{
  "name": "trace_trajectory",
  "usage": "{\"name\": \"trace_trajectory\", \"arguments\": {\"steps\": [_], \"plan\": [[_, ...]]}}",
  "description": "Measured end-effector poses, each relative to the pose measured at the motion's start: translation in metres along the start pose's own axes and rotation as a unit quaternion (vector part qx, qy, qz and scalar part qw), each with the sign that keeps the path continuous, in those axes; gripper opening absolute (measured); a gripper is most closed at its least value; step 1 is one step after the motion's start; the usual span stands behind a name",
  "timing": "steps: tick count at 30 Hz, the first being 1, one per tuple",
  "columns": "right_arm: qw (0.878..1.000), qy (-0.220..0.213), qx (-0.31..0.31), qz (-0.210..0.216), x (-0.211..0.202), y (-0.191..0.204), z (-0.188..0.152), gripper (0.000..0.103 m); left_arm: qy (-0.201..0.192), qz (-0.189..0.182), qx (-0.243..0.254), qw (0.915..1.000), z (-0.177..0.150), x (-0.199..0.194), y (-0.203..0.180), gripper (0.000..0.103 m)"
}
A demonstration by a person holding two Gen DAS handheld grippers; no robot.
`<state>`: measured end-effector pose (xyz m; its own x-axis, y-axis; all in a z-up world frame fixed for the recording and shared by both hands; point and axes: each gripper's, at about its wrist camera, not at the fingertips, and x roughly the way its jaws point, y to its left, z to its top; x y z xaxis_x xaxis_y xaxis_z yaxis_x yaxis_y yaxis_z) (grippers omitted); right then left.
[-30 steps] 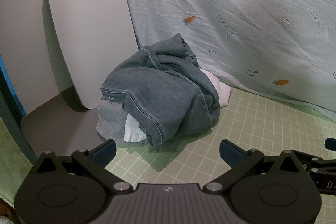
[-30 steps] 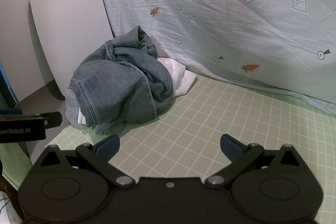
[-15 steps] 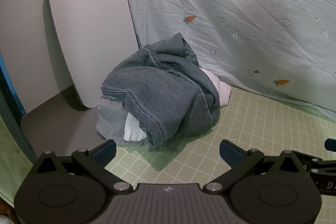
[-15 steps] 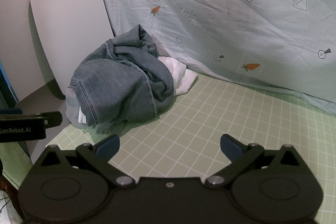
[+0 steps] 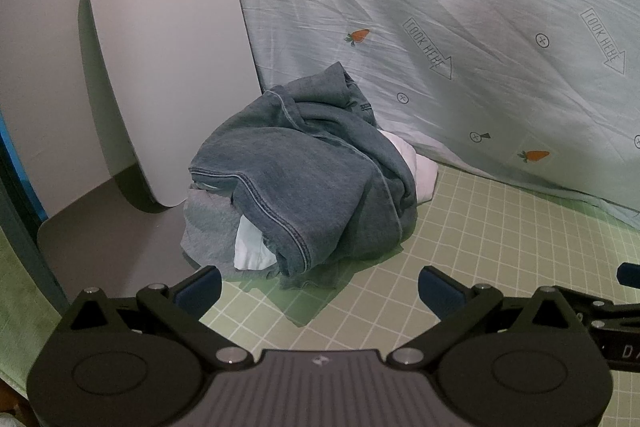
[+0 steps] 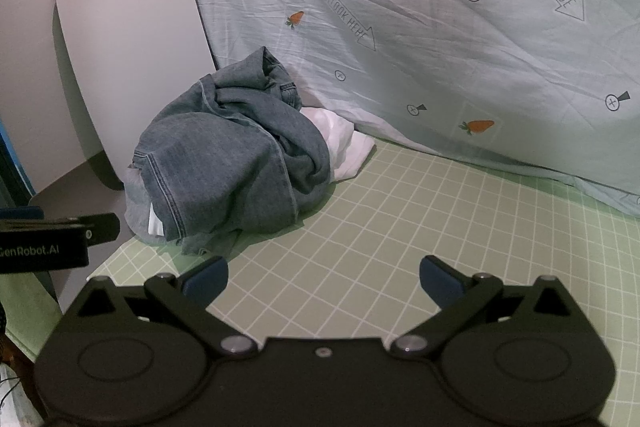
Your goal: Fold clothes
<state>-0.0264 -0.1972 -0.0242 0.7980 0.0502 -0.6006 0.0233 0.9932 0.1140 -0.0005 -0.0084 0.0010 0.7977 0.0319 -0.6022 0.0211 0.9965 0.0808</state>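
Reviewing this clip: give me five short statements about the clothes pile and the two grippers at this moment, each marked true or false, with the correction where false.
1. The left gripper is shut on denim. False: its jaws stand apart and hold nothing.
2. The denim garment lies crumpled in a heap, not folded. True.
3. A white garment shows beside and under the denim. True.
4. The right gripper rests on the pile. False: it is open over bare green grid mat, short of the pile.
5. The pile sits in the middle of the mat. False: it lies at the mat's far left corner, by the leaning white board and the carrot-print sheet.
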Motion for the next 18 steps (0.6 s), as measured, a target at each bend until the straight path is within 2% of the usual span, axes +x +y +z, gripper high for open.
{"name": "trace_trajectory", "arguments": {"steps": [18], "plan": [[1.0,0.004,0.004,-0.001,0.0007,-0.0016,0.0009,0.103,0.003,-0.005,0.0,1.0,-0.0007,0.0029,-0.0005,0.103]]}}
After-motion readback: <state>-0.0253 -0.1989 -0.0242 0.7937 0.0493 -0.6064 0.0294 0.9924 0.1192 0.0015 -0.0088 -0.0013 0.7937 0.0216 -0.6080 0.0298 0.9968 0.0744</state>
